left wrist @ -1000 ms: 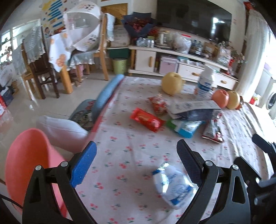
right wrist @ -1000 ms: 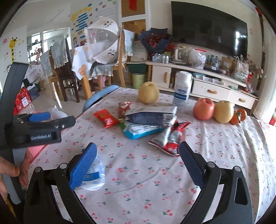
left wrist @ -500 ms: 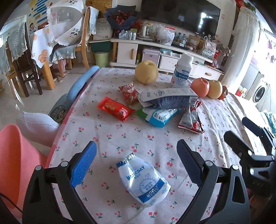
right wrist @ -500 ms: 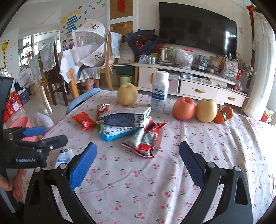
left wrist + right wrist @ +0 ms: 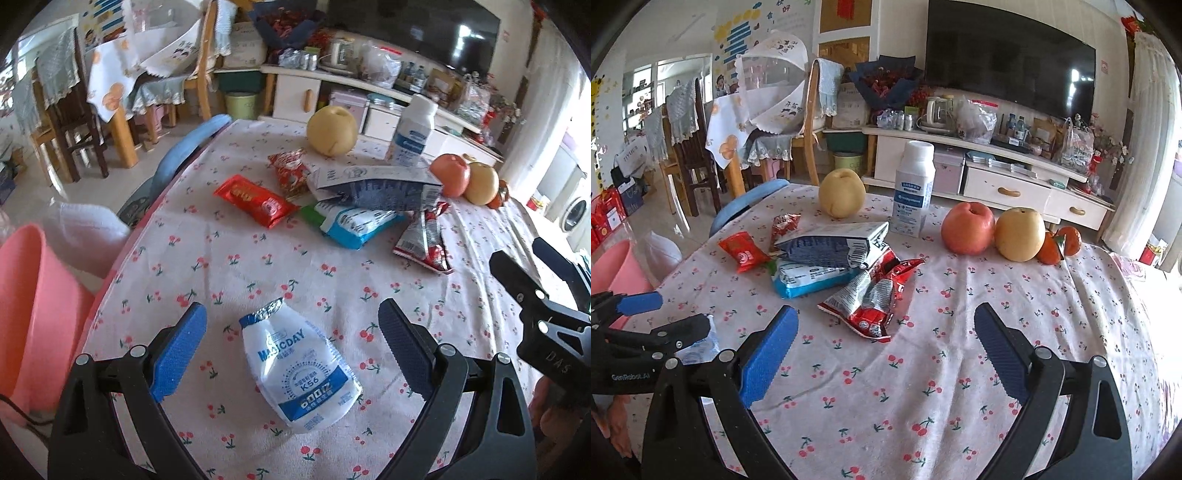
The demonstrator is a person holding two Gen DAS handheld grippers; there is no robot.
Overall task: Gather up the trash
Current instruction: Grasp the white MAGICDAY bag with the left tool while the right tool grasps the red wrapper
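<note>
Both grippers' fingers spread; left gripper (image 5: 291, 334) straddles "MAGICDAY K56" pouch (image 5: 299, 371).

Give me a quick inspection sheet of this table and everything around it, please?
Surface: cherry-print tablecloth, rumpled.
Job's things: white pouch lying flat between the left gripper's jaws; red wrapper, blue packet and grey carton in a heap.
Clutter: pear, white bottle, apple.
Grippers: left gripper open around the pouch, not touching; right gripper open, empty.
Cables: nothing seen.
Surroundings: pink bin beside the table, television behind.
</note>
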